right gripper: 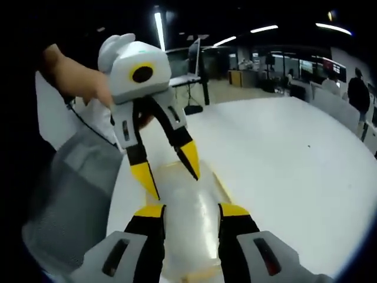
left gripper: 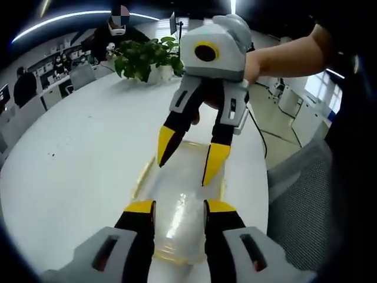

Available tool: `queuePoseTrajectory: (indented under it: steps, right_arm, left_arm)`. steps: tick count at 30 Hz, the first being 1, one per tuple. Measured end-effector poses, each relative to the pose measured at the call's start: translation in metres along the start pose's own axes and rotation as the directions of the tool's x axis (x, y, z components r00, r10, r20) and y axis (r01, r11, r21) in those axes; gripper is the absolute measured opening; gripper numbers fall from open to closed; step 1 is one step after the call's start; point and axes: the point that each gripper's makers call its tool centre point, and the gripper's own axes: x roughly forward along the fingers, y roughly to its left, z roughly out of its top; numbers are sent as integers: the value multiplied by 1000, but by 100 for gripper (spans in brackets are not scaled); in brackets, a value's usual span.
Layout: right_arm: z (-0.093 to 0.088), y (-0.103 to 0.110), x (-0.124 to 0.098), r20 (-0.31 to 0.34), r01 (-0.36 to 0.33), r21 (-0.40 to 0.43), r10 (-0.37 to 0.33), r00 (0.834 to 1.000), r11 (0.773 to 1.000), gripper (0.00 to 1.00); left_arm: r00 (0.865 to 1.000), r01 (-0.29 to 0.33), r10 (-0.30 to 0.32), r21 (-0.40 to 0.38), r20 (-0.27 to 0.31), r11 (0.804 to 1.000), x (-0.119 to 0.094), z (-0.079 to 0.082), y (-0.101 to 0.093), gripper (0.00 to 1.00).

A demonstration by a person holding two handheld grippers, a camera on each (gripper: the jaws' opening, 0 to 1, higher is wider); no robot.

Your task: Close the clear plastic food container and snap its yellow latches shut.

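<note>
The clear plastic container lies on the white table with its lid down, and yellow latches show along its sides. My left gripper is open, its yellow tips spread over the container's near end. My right gripper reaches in from the far side, open, with its tips pointing down at the lid's far end. In the right gripper view the same container lies under my open right gripper, and the left gripper faces it, tips on or just above the lid. A hand holds that gripper.
A potted plant stands at the table's far side, with people seated behind it. A grey mesh chair is close to the table edge beside the container, also visible as the chair. Bare tabletop spreads away from the container.
</note>
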Motion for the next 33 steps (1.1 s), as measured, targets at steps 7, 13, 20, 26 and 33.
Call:
queuePoseTrajectory:
  steps: [7, 13, 20, 26, 33]
  right_arm:
    - [5, -11, 4, 0, 20, 19, -20, 1000, 1000, 34]
    - [0, -16, 10, -55, 35, 43, -32, 998, 998, 36]
    - [2, -19, 13, -64, 48, 35, -45, 997, 998, 35]
    - [6, -24, 12, -64, 59, 61, -55, 996, 996, 38]
    - [2, -30, 16, -100, 61, 57, -55, 993, 996, 42]
  left_arm:
    - [999, 34, -34, -9, 5, 999, 2, 1, -5, 31]
    - [999, 39, -39, -27, 11, 999, 4, 4, -6, 36]
    - [998, 14, -9, 85, -60, 996, 9, -6, -19, 45]
    - [994, -51, 70, 207, -87, 977, 16, -8, -25, 49]
    - [990, -91, 116, 259, -83, 962, 16, -10, -19, 46]
